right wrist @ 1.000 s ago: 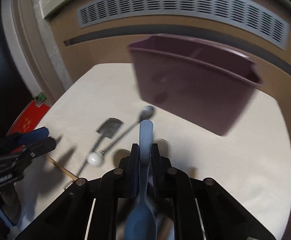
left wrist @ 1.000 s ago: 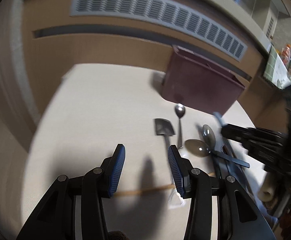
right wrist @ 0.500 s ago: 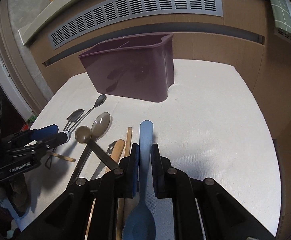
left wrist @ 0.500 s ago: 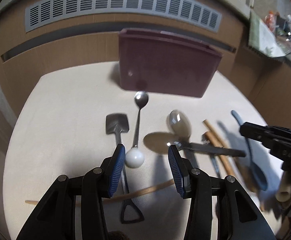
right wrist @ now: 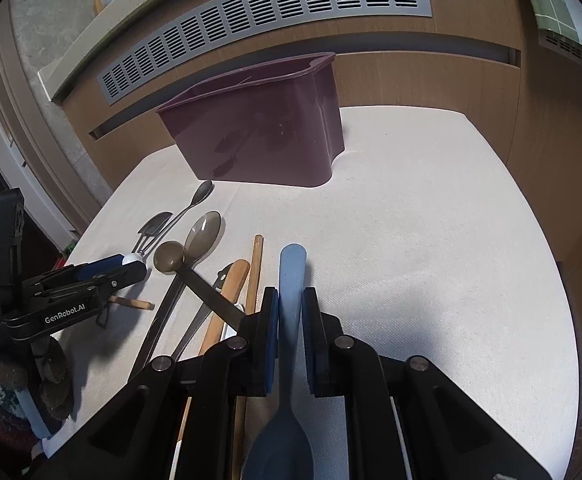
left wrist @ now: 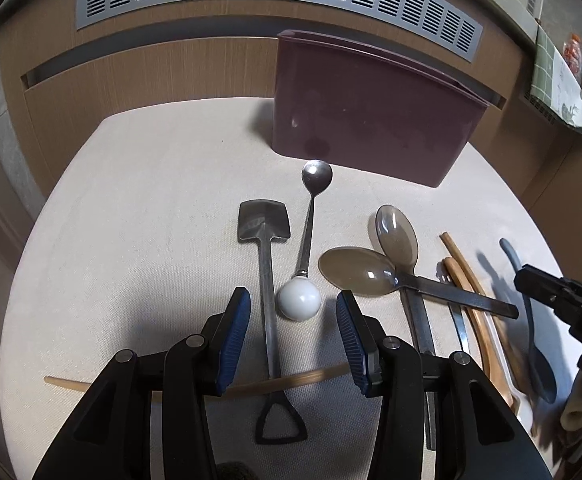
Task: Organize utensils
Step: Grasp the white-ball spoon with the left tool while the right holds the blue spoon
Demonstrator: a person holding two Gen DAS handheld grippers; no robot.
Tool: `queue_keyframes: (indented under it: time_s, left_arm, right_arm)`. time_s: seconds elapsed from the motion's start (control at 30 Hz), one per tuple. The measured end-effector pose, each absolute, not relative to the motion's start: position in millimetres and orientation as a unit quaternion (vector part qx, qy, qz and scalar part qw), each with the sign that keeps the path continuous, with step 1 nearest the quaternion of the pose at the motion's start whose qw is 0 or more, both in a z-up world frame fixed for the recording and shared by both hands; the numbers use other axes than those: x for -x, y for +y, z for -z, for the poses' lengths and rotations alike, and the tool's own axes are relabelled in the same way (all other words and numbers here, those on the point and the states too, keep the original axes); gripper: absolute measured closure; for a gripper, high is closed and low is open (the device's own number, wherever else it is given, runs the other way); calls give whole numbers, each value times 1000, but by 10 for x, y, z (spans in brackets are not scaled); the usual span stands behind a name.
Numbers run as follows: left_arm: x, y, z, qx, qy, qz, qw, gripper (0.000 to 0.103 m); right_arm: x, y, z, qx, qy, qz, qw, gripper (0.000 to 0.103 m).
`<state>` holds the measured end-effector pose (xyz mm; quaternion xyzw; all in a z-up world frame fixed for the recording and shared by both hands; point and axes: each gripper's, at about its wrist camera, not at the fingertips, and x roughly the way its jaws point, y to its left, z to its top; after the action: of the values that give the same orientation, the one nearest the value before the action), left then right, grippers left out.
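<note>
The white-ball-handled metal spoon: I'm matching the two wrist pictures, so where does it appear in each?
Left wrist view: the white-ball-handled metal spoon lies centre frame, ball end just ahead of the open left gripper.
Right wrist view: the spoon is at mid-left, its ball partly hidden behind the left gripper's blue-padded fingers.
Shared landmark: the dark purple plastic bin, just beyond the spoon's bowl.

Maroon bin (left wrist: 371,120): glossy smooth plastic, reflecting utensils. Table covering (left wrist: 131,208): matt, finely textured cream cloth. Nearer than the bin: shovel-shaped spoon (left wrist: 265,240), brushed dull metal; small spoon (left wrist: 315,176), polished metal with glossy white ball end (left wrist: 299,301); two translucent smoky plastic spoons (left wrist: 397,232); light wooden sticks (left wrist: 463,264). Blue spoon (right wrist: 291,280): matt plastic. Panel behind the bin (left wrist: 151,68): wood-grain finish.
</note>
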<state>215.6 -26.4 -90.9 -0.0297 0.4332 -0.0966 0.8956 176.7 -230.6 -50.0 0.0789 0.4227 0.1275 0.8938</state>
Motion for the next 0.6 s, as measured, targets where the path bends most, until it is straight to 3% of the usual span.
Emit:
queue_keyframes:
  time_s: [0.2, 0.6]
  left_arm:
    - [-2150, -330, 893, 14, 439, 92, 894, 58]
    - [-2179, -442, 831, -33, 420, 96, 902, 79]
  right_arm:
    - [-1744, -2297, 488, -78, 420, -130, 895, 92]
    - [-1725, -2296, 475, -76, 416, -129, 897, 92]
